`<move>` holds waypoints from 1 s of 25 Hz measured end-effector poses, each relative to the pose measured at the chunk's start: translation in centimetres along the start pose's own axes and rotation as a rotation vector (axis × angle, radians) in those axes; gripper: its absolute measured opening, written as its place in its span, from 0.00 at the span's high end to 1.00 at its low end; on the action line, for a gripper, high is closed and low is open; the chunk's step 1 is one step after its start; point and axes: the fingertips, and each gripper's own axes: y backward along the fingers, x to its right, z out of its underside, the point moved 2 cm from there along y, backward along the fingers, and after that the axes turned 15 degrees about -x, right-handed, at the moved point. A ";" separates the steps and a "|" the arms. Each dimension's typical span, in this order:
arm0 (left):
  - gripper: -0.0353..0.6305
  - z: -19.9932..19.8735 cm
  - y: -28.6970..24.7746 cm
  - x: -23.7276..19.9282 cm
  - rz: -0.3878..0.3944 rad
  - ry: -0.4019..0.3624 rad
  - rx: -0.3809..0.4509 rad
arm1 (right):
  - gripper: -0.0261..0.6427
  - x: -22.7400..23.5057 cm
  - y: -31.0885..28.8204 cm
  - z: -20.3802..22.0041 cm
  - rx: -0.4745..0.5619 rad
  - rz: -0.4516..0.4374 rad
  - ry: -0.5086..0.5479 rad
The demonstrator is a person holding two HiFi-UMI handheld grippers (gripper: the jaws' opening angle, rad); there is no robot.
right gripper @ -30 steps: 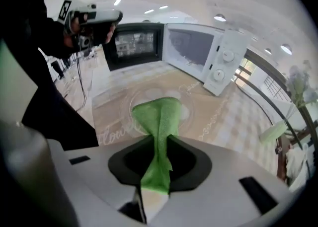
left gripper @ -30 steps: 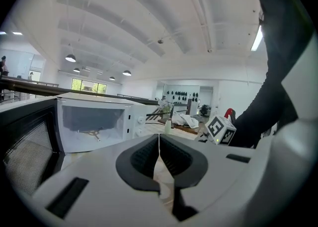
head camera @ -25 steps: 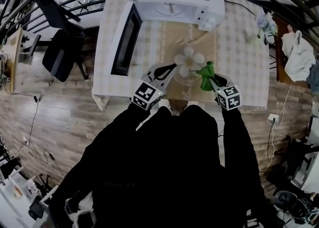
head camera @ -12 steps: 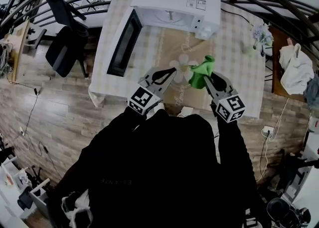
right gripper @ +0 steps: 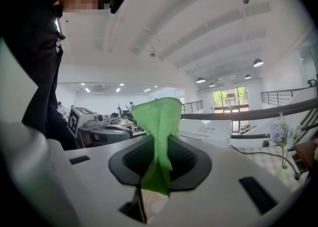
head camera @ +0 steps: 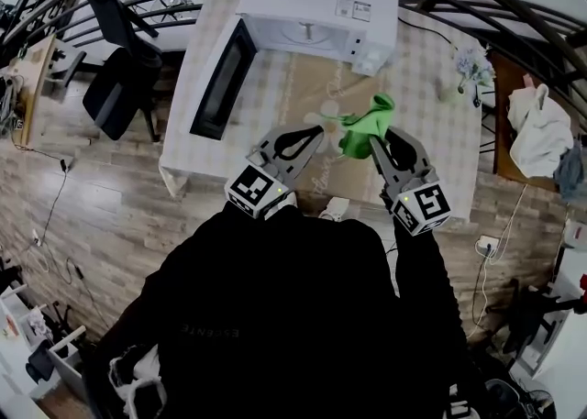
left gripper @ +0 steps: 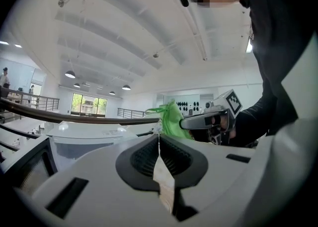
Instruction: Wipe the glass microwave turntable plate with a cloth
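The green cloth (head camera: 365, 127) has slid left toward frame centre, hiding more of the pale petal pattern than half a second ago, and both grippers sit lower in frame. The right gripper (head camera: 378, 140) is clamped on the cloth's bunched middle, leaving a loose fold past its tips to rub with. The left gripper (head camera: 316, 133), jaws pinched to a thin slit, seems to grip the rim of the clear glass turntable plate (head camera: 323, 120), steadying it just left of the cloth, below the open microwave (head camera: 316, 5).
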 end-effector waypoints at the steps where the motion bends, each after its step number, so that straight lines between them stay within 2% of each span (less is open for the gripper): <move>1: 0.91 -0.3 0.0 0.1 0.000 -0.002 0.005 | 0.82 -0.2 0.1 -0.2 0.008 0.001 0.001; 14: 0.91 -2.3 -0.8 0.5 -0.005 -0.037 0.032 | 0.82 -0.4 1.2 -1.2 0.085 0.062 0.061; 25: 0.91 -3.5 -0.9 0.1 -0.014 -0.049 0.059 | 0.83 0.3 1.5 -1.4 0.097 0.089 0.059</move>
